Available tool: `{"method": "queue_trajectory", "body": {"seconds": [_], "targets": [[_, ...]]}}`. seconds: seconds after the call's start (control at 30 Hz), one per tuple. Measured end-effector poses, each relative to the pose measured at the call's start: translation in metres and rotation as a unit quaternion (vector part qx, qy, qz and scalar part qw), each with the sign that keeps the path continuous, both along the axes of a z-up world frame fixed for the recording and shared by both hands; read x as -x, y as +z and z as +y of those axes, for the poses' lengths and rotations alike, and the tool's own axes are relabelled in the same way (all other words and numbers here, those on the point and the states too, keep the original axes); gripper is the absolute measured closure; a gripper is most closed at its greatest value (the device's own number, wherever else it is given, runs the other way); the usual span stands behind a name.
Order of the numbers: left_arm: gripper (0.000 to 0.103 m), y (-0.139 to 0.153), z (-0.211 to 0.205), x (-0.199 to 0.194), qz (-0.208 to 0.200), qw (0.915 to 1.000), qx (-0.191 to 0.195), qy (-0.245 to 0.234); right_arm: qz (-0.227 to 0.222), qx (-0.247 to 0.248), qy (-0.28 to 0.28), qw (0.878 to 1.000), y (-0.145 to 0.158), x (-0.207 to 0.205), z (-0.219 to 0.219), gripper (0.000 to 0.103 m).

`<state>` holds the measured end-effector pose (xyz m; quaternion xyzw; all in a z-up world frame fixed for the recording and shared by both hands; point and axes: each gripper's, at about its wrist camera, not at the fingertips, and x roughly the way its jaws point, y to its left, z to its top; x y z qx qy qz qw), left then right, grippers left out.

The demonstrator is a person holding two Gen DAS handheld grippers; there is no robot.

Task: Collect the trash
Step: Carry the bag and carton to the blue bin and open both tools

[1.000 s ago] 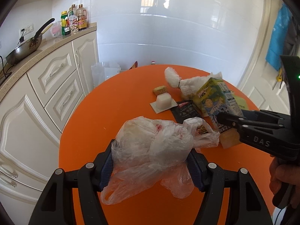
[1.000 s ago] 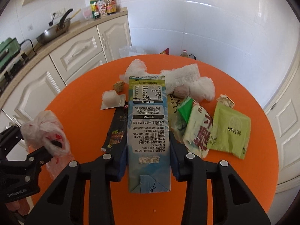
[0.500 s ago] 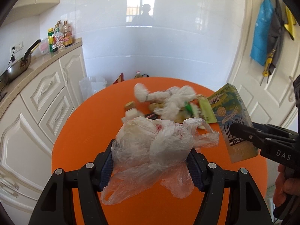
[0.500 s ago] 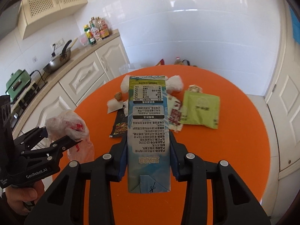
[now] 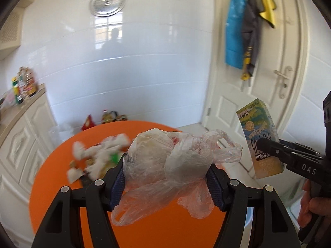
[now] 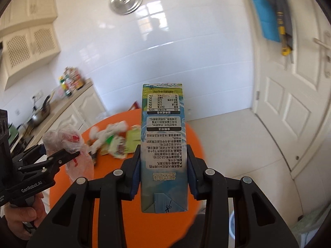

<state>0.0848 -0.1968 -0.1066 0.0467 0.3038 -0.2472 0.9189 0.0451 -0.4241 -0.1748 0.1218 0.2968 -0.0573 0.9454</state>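
My left gripper (image 5: 165, 173) is shut on a crumpled clear plastic bag (image 5: 169, 161) with red print, held above the round orange table (image 5: 144, 233). A tall milk carton (image 6: 163, 144) with a printed label stands clamped between the pads of my right gripper (image 6: 163, 171), lifted high over the table's right side. The carton (image 5: 260, 140) and right gripper (image 5: 262, 146) also show at the right of the left wrist view. In the right wrist view the left gripper (image 6: 60, 153) holds the bag (image 6: 66, 140) at the left. White tissues and wrappers (image 6: 115, 138) lie on the far part of the table.
White cabinets and a counter (image 6: 62, 103) with bottles and a pan run along the left. A white door (image 6: 293, 95) with hanging cloths stands at the right, above pale floor tiles (image 6: 238, 140). A pale blue container rim (image 6: 232, 225) shows low beside the table.
Both grippers rose and swung right, away from the table, each still holding its item. The trash pile now looks smaller and farther, and the door and floor have come into view.
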Motion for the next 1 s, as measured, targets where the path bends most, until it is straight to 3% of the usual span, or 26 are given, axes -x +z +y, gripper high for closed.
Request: {"method": "queue_trajectory", "body": {"seconds": [0.1,0.17,0.27,0.5,0.8,1.0], "targets": [[0.039,-0.002,-0.045,-0.008,0.003,0.9987,0.002,-0.050,-0.001,0.001,-0.055,0.998,0.003,0.031,-0.041,0.065],[0.039,-0.003,-0.040,0.000,0.006,0.9968,0.003,-0.079,0.002,0.000,-0.090,0.996,0.000,0.049,-0.066,0.065],[0.039,-0.015,-0.064,-0.007,0.020,0.9918,0.003,-0.126,0.013,-0.003,-0.137,0.990,-0.008,0.075,-0.101,0.065],[0.039,-0.056,-0.153,-0.048,0.086,0.9739,-0.015,-0.209,0.064,-0.031,-0.234,0.970,-0.056,0.125,-0.180,0.065],[0.039,-0.119,-0.280,-0.106,0.187,0.9458,-0.083,-0.253,0.139,-0.091,-0.279,0.946,-0.141,0.137,-0.244,0.065],[0.039,-0.167,-0.346,-0.139,0.248,0.9251,-0.115,-0.263,0.171,-0.116,-0.295,0.933,-0.178,0.130,-0.269,0.065]]}}
